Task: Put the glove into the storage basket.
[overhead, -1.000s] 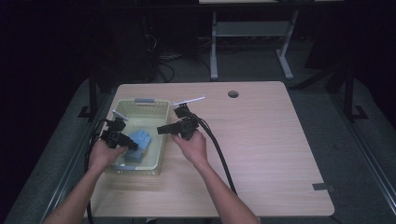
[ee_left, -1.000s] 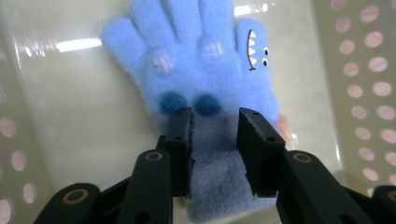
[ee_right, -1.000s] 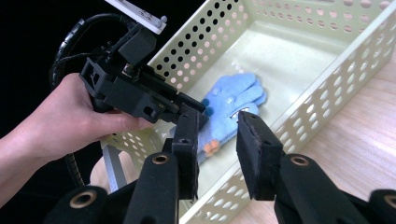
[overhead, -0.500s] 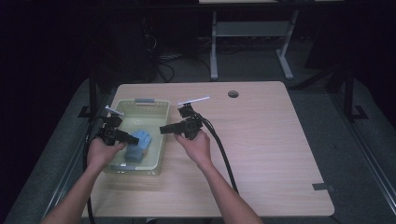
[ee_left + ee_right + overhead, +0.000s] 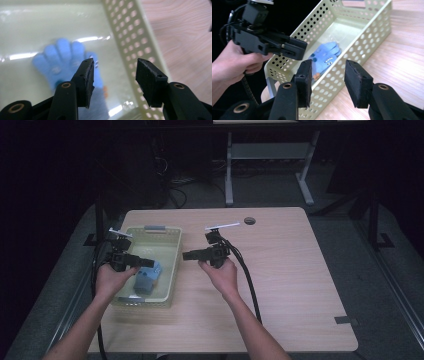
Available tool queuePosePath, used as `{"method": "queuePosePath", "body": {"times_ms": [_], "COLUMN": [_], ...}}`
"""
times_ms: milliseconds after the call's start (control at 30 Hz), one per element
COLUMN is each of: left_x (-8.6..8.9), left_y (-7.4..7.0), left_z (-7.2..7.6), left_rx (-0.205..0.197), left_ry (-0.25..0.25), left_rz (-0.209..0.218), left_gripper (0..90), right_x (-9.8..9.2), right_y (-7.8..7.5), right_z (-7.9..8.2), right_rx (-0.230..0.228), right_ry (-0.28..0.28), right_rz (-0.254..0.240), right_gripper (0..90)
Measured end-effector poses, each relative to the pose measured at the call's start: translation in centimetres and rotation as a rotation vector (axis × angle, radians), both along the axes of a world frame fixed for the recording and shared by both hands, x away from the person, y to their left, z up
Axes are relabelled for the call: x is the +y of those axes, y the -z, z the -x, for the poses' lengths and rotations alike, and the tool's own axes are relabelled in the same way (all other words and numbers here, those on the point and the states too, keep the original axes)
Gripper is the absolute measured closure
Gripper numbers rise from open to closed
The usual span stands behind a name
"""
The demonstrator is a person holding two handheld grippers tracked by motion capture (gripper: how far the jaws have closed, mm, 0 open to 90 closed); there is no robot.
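Observation:
A pale yellow perforated basket (image 5: 176,265) stands on the left of the wooden table. A blue glove with a small face print (image 5: 148,279) lies on its floor. My left gripper (image 5: 150,262) hovers over the basket above the glove (image 5: 62,55). Its jaws have just been opening, with nothing between them (image 5: 115,66). My right gripper (image 5: 186,255) hangs over the table just right of the basket, pointing left. Its jaws (image 5: 328,66) have also just been opening and are empty. Past them I see the basket (image 5: 372,27), the glove (image 5: 325,56) and the left gripper (image 5: 298,48).
Bare tabletop (image 5: 300,280) spreads right of the basket, with a cable hole (image 5: 249,221) at the back and a strip of tape (image 5: 346,321) near the front right. Black cables (image 5: 247,280) trail from the right gripper toward the front edge. A metal stand (image 5: 270,155) sits beyond the table.
The left gripper has lifted away from the glove, which stays in the basket. The right gripper has drawn back to the right, off the basket's edge. Both pairs of jaws stand wider.

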State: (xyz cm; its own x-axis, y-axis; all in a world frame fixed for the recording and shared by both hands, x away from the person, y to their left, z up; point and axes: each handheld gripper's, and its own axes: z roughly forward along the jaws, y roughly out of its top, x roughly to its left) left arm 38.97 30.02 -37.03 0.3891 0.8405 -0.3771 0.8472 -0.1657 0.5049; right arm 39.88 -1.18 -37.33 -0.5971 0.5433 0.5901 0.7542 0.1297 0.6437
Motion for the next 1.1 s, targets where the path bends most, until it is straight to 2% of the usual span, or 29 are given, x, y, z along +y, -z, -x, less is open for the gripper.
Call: {"method": "queuePosePath", "body": {"times_ms": [67, 400, 600, 667, 1100], "left_x": [-0.4, -2.5, -4.0, -4.4, -7.3], "left_y": [-0.3, -1.5, -1.9, -2.0, -2.5], "left_z": [0.1, 0.5, 0.7, 0.8, 1.1], "left_rx": [-0.012, -0.061, -0.073, -0.079, -0.108], "left_ry": [0.009, 0.053, 0.087, 0.085, 0.133], "left_rz": [0.016, 0.042, 0.051, 0.066, 0.072], "left_gripper": [47.0, 42.0, 39.9, 39.4, 36.0], "right_x": [-0.5, -3.0, -4.8, -5.4, -8.7], "right_y": [-0.1, -0.4, -0.5, -0.6, -0.5], "right_z": [0.0, 0.3, 0.5, 0.6, 1.2], "right_rx": [0.0, -0.014, -0.018, -0.019, -0.023], "right_ry": [0.012, 0.044, 0.072, 0.081, 0.142], "right_rz": [-0.007, 0.003, 0.008, 0.011, 0.021], "right_gripper": [56.8, 52.6, 50.9, 50.3, 46.0]}}
